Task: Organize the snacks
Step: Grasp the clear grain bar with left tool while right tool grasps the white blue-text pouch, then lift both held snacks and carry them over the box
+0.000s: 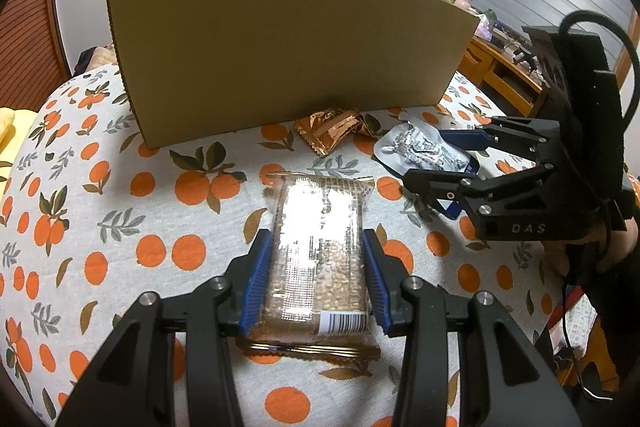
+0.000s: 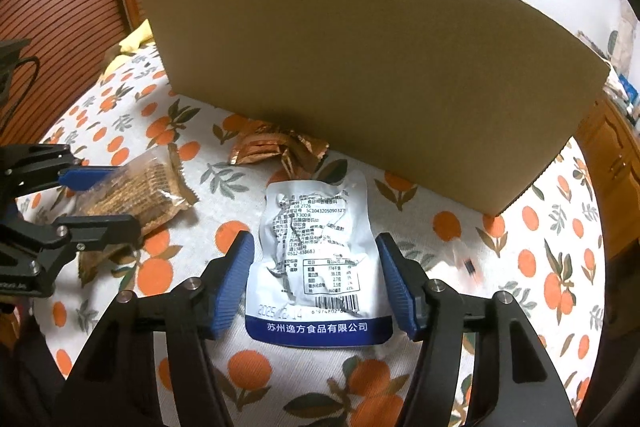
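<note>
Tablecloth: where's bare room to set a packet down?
Free: the tablecloth left of the grain bar packet, and right of the white pouch. Crowded: the strip along the cardboard box, where the copper wrappers lie, and between both grippers.

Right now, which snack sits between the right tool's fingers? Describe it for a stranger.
Find the cardboard box on the orange-print cloth. In front of it lies a flat white pouch. Unlike the copper wrappers behind it, it has a blue bottom band with white characters.
</note>
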`<state>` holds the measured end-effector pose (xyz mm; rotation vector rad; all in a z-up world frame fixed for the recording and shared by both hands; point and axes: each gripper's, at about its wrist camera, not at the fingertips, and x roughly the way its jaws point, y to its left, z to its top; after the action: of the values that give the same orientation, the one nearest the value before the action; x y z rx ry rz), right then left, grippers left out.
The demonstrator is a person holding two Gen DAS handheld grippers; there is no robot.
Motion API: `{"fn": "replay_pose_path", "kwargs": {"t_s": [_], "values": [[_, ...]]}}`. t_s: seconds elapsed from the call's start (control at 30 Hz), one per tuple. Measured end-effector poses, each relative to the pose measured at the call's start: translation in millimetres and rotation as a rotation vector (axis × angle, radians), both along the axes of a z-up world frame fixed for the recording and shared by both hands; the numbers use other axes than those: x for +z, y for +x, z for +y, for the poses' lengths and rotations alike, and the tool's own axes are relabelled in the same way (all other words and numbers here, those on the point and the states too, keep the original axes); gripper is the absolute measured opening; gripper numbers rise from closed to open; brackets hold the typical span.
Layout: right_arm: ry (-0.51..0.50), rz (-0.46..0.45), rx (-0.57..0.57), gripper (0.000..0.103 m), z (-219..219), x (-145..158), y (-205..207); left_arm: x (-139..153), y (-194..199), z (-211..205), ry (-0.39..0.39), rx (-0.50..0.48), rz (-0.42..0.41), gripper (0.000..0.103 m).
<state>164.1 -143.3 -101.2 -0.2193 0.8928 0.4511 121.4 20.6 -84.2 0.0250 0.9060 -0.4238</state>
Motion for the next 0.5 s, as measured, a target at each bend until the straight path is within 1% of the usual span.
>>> {"fn": "replay_pose_path", "kwargs": {"t_s": [0.17, 0.5], "values": [[0.028, -0.011, -0.006, 0.063, -3, 4, -5, 6, -3, 3, -0.007, 0.006, -0.016, 0.043], [0.037, -0.031, 0.016, 0.063, -1, 14, -16, 16, -6, 6, -0.017, 0.01, -0.039, 0.043]]}}
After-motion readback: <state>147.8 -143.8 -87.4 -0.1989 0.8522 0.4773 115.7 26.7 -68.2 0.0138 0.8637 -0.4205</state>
